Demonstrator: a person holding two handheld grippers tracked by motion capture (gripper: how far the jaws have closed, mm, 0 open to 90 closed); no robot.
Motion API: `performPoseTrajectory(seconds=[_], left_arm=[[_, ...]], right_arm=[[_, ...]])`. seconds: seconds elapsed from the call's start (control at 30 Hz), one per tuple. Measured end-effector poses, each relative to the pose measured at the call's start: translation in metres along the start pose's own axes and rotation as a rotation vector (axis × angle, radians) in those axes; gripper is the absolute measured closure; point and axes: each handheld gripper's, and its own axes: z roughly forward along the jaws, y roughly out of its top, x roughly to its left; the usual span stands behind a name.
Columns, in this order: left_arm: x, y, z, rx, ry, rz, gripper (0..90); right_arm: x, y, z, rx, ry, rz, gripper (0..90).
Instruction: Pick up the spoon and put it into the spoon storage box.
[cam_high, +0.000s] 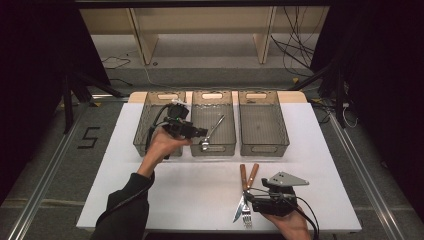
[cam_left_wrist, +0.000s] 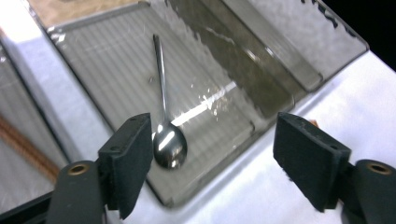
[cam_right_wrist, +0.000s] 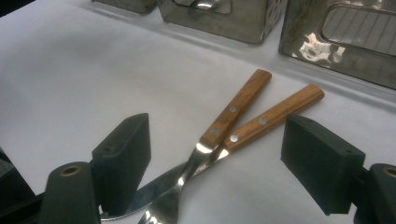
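A metal spoon (cam_high: 213, 130) lies in the middle grey bin (cam_high: 227, 117), its bowl toward the front wall. My left gripper (cam_high: 202, 132) hangs over that bin's left edge, open. In the left gripper view the spoon (cam_left_wrist: 169, 144) rests on the ribbed bin floor (cam_left_wrist: 102, 60) beyond the empty jaws of the left gripper (cam_left_wrist: 212, 156). A wood-handled knife (cam_high: 241, 192) and fork (cam_high: 250, 192) lie crossed near the front edge. My right gripper (cam_high: 251, 198) sits open right at them. The right gripper (cam_right_wrist: 215, 165) has the fork (cam_right_wrist: 233, 109) and knife (cam_right_wrist: 275, 116) between its jaws, untouched.
Three grey see-through bins stand in a row at the back of the white table (cam_high: 190, 185): the left one (cam_high: 142, 127) partly under my hand and the right one (cam_high: 262, 122) holding nothing. Shelving and cables lie beyond the table.
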Motion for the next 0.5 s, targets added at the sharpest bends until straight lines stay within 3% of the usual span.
performPoseTrajectory(seconds=[0.17, 0.33, 0.5], left_arm=[[-0.005, -0.027, -0.014, -0.027, 0.005, 0.02, 27.2], [-0.001, -0.053, -0.027, -0.067, -0.016, 0.003, 26.6], [0.004, -0.066, -0.034, -0.074, -0.012, 0.014, 25.5]], right_arm=[[0.0, 0.002, -0.001, 0.015, -0.012, -0.001, 25.6], [0.001, 0.005, 0.001, 0.029, -0.016, -0.009, 25.7], [0.003, 0.008, 0.004, 0.05, -0.023, -0.022, 25.8]])
